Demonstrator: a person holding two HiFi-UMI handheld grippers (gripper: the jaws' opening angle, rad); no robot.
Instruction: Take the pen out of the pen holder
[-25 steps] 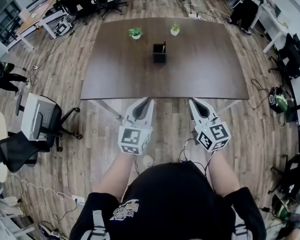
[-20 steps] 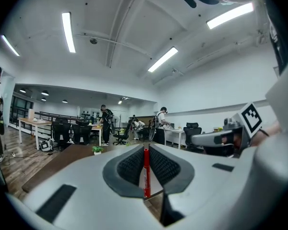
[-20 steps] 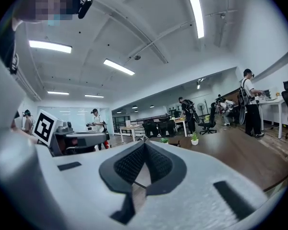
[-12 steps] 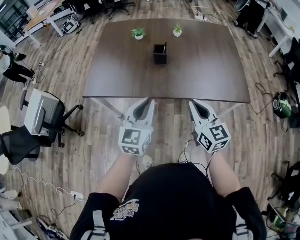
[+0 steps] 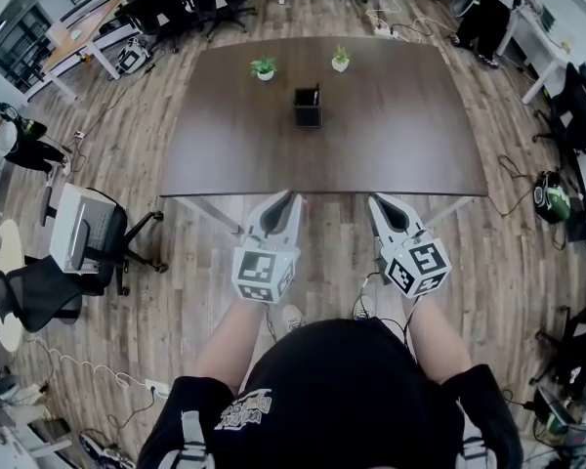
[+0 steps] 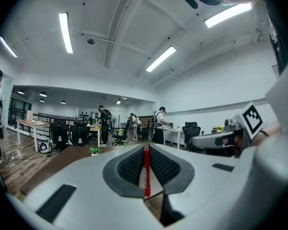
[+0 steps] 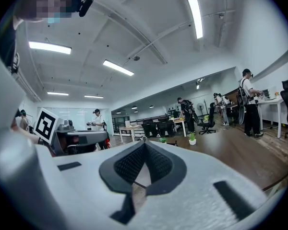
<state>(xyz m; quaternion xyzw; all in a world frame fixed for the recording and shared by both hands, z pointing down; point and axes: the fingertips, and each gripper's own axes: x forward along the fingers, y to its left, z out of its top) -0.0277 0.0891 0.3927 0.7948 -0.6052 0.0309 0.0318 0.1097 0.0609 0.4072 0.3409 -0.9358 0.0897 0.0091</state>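
A black pen holder (image 5: 308, 107) stands on the dark brown table (image 5: 400, 135), toward its far side, with a thin dark item poking up from it. Both grippers hover level over the floor, short of the table's near edge. My left gripper (image 5: 293, 199) is shut on a red pen (image 6: 146, 171), which stands upright between its pads (image 6: 132, 166). My right gripper (image 5: 375, 200) is shut with nothing between its jaws, as the right gripper view (image 7: 145, 144) shows. The pen holder is far ahead of both grippers.
Two small potted plants (image 5: 264, 67) (image 5: 341, 59) stand behind the pen holder. Office chairs (image 5: 88, 233) sit on the wood floor at the left. Several people (image 6: 103, 123) stand at desks far across the room. Cables lie on the floor near my feet.
The head view's framing shifts slightly. Both grippers, the red pen and the pen holder keep their places.
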